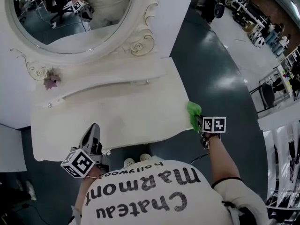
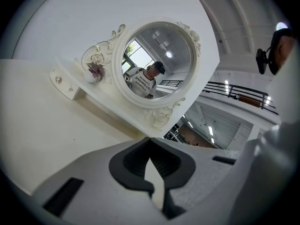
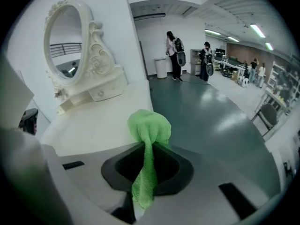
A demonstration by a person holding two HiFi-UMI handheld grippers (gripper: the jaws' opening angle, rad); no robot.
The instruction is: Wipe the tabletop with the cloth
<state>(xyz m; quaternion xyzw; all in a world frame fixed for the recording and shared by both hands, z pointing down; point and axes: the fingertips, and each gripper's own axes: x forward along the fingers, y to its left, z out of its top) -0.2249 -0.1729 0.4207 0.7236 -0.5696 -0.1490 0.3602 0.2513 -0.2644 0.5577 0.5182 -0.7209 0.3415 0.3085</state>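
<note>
The white tabletop (image 1: 117, 111) of a dressing table lies below me. A bright green cloth (image 1: 193, 112) sits at the table's right edge, bunched up, with my right gripper (image 1: 199, 122) shut on it. In the right gripper view the cloth (image 3: 149, 125) sticks out past the jaws of the gripper (image 3: 149, 146) as a rounded wad over the tabletop (image 3: 93, 125), and a strip of it hangs back between them. My left gripper (image 1: 93, 129) hovers over the front left of the table, shut and holding nothing. In the left gripper view its tips (image 2: 150, 142) meet above the tabletop (image 2: 33, 125).
An oval mirror (image 1: 70, 13) in an ornate white frame stands at the back, above a small drawer shelf (image 1: 108, 86) with a purple flower (image 1: 50, 81) at its left end. Dark floor (image 1: 220, 74) lies right of the table. Two people (image 3: 173, 48) stand far off.
</note>
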